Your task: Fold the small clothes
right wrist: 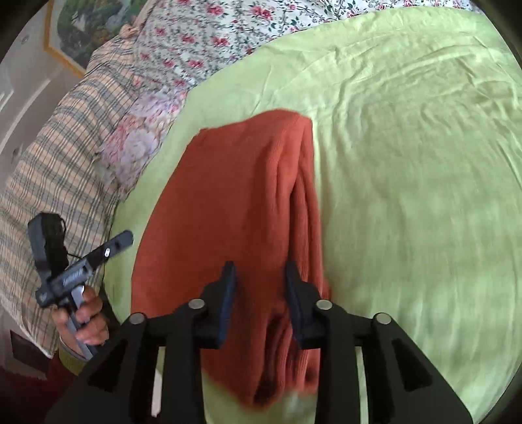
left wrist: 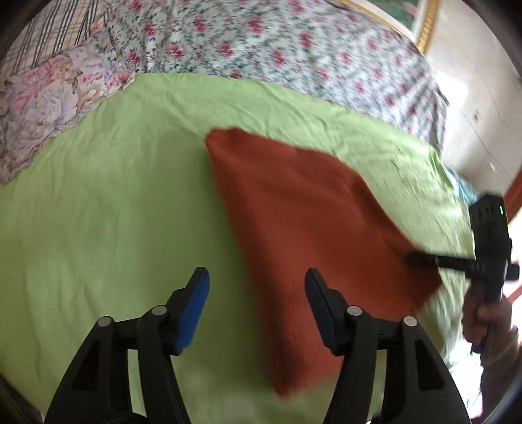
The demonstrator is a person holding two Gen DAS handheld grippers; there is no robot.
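A rust-orange knit garment [left wrist: 303, 208] lies folded on a light green sheet [left wrist: 114, 195]. In the right wrist view the garment [right wrist: 228, 202] shows a thick folded edge along its right side. My left gripper [left wrist: 257, 277] is open and empty, above the garment's near left edge; it also shows at the left of the right wrist view [right wrist: 125, 236]. My right gripper [right wrist: 259, 270] is open with its jaws either side of the folded layers at the near end. In the left wrist view its fingertips [left wrist: 412, 259] rest at the garment's right edge.
A floral quilt [left wrist: 261, 42] and a floral pillow [left wrist: 42, 107] lie beyond the green sheet [right wrist: 407, 163]. A striped plaid blanket [right wrist: 49, 169] lies at the bed's side. A framed picture [right wrist: 81, 29] hangs on the wall. The bed edge runs along the right of the left wrist view.
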